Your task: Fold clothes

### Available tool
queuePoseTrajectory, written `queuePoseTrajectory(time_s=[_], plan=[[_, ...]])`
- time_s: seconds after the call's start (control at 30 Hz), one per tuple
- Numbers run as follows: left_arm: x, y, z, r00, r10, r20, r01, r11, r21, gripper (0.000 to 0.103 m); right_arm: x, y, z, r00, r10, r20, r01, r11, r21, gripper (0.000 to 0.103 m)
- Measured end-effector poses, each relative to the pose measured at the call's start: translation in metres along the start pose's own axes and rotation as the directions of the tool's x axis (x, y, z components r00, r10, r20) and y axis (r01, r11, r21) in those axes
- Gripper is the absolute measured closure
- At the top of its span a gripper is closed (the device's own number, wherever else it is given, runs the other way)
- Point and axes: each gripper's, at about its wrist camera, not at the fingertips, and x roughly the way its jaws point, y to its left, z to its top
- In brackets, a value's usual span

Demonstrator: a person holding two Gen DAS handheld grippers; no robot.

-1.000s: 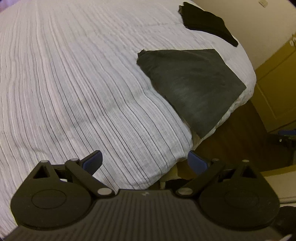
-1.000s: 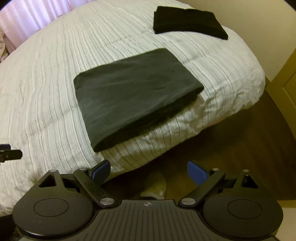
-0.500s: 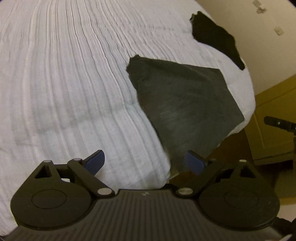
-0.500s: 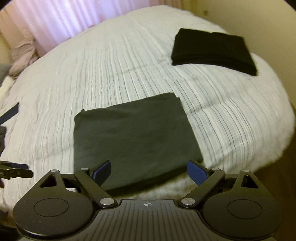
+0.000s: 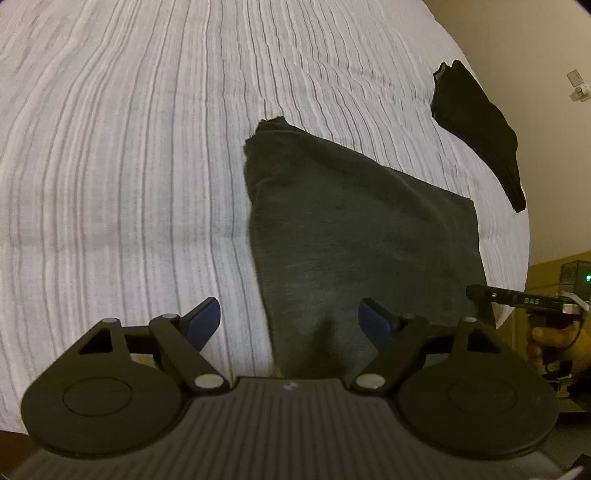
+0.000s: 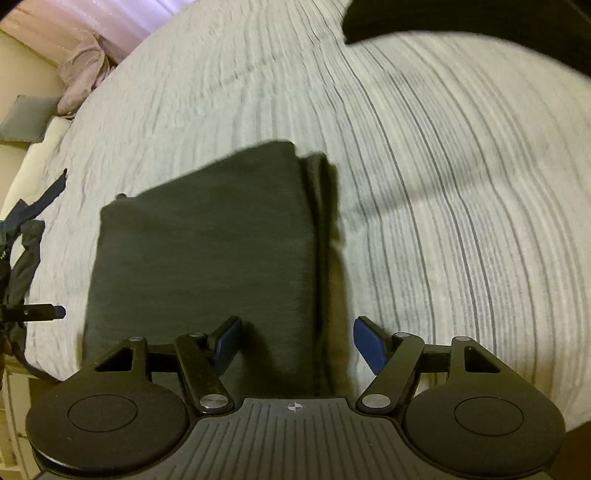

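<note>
A folded dark grey garment (image 5: 354,229) lies flat near the edge of the striped white bed (image 5: 129,166). My left gripper (image 5: 291,321) is open and empty, hovering over the garment's near left edge. My right gripper (image 6: 297,343) is open and empty over the same garment (image 6: 203,240), above its near right folded edge. A second folded black garment (image 5: 476,125) lies further back on the bed; it shows at the top right in the right wrist view (image 6: 461,22).
The right gripper's tip (image 5: 517,299) and the hand holding it show at the right in the left wrist view. A beige wall (image 5: 546,55) stands beyond the bed. Pillows and pink fabric (image 6: 81,66) lie at the far left; loose dark clothing (image 6: 26,240) hangs at the bed's left edge.
Both grippers have moved forward and down over the folded grey garment, from beyond the bed's edge to just above its near edge. Both stay open.
</note>
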Motion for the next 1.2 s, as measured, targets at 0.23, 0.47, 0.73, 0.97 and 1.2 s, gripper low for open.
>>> queuePoseTrajectory(time_s=[0.23,0.47,0.73,0.97,1.2], plan=[[0.023,0.010,0.003,0.998,-0.064,-0.029,0.065,0.998,0.012,0.024,0.020,-0.028,-0.005,0.990,0.140,0.011,-0.140,0.987,0.080,0.032],[0.051,0.018,0.004,0.983,-0.149,-0.107,0.153,0.988,0.024,0.026,0.024,-0.048,-0.004,0.972,0.233,0.032,-0.235,0.954,0.188,0.048],[0.060,0.017,0.008,0.972,-0.198,-0.128,0.200,0.980,0.003,0.049,0.016,-0.046,0.006,0.975,0.220,0.021,-0.220,0.961,0.166,0.052],[0.074,0.012,0.010,0.973,-0.188,-0.134,0.191,0.981,0.012,0.043,0.036,-0.048,0.010,0.968,0.251,0.023,-0.252,0.956,0.148,0.019],[0.052,0.005,0.016,0.974,-0.181,-0.133,0.191,0.979,0.065,0.074,0.012,-0.052,0.013,0.951,0.306,0.033,-0.304,0.918,0.254,0.078]])
